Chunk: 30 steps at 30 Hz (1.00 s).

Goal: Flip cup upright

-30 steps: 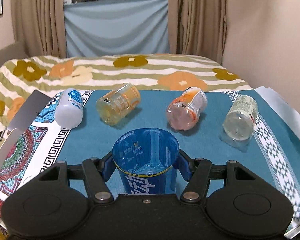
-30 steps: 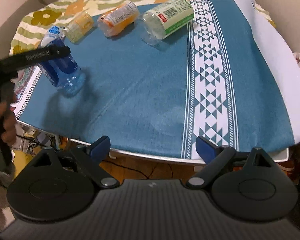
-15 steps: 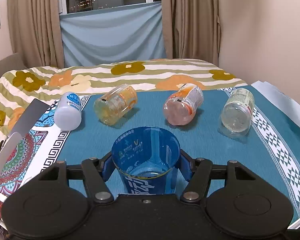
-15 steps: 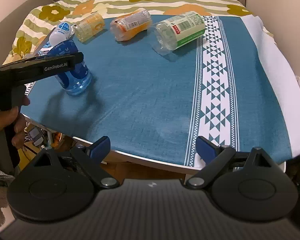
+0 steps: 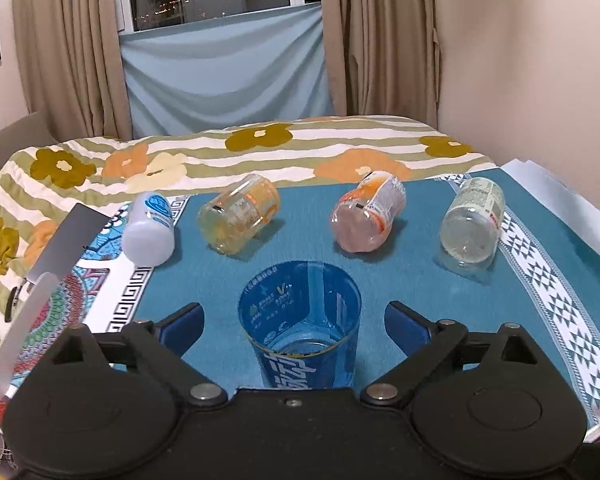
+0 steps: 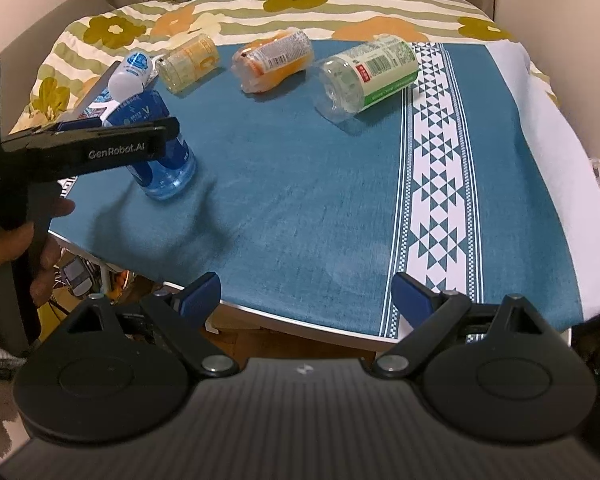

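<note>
A clear blue cup [image 5: 300, 320] with white lettering stands upright, mouth up, on the blue cloth near the table's front left. My left gripper [image 5: 294, 320] is open, its blue pads apart on either side of the cup and not touching it. In the right wrist view the cup [image 6: 160, 160] stands behind the left gripper's black finger [image 6: 100, 148]. My right gripper [image 6: 306, 294] is open and empty, held over the table's front edge.
Three clear bottles lie on their sides at the back: yellow [image 5: 240, 220], orange [image 5: 368, 216] and green-labelled [image 5: 472, 228]. A white bottle [image 5: 150, 228] lies at the left by a silver laptop [image 5: 40, 272]. A wall stands to the right.
My left gripper was shut on the cup and has opened, letting it go upright on the cloth. The right gripper has shifted slightly, still open.
</note>
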### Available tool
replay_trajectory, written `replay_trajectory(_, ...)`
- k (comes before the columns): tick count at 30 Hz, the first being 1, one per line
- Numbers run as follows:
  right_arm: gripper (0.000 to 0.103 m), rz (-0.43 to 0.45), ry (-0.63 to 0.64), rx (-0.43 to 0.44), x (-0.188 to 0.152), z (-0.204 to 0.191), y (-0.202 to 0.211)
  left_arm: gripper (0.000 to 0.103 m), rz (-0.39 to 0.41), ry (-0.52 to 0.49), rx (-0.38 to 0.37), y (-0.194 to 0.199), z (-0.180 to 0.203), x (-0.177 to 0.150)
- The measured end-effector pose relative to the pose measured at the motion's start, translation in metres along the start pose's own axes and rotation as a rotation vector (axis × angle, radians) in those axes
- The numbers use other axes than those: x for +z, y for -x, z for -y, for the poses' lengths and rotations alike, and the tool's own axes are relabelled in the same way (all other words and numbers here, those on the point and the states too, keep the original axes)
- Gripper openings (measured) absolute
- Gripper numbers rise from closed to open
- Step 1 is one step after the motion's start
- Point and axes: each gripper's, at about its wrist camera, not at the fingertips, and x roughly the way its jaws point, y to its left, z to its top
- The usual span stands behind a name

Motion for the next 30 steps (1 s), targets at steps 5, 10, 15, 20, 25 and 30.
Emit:
replay_trajectory(5, 0.103, 0.024, 0.002, 0.003, 0.01, -0.006, 0.021, 0.1, -0.015, 0.016, -0.001, 0.033, -0.008, 0.013)
replay_trajectory(10, 0.103, 0.053, -0.011, -0.001, 0.027, -0.013, 0.05, 0.103, -0.039, 0.049, -0.013, 0.077, -0.024, 0.03)
replay_trajectory(15, 0.103, 0.102, -0.043, -0.043, 0.045, -0.02, 0.084, 0.103, -0.045, 0.037, -0.016, 0.118, -0.036, 0.047)
replay_trajectory(20, 0.103, 0.173, -0.065, -0.1, 0.055, -0.029, 0.112, 0.103, -0.053, 0.019, -0.012, 0.141, -0.045, 0.057)
replay_trajectory(25, 0.103, 0.202, -0.091, -0.147, 0.057, -0.038, 0.127, 0.103, -0.066, 0.05, -0.018, 0.151, -0.058, 0.057)
replay_trajectory(30, 0.103, 0.225, -0.079, -0.18, 0.052, -0.05, 0.132, 0.103, -0.07, 0.08, -0.025, 0.156, -0.069, 0.053)
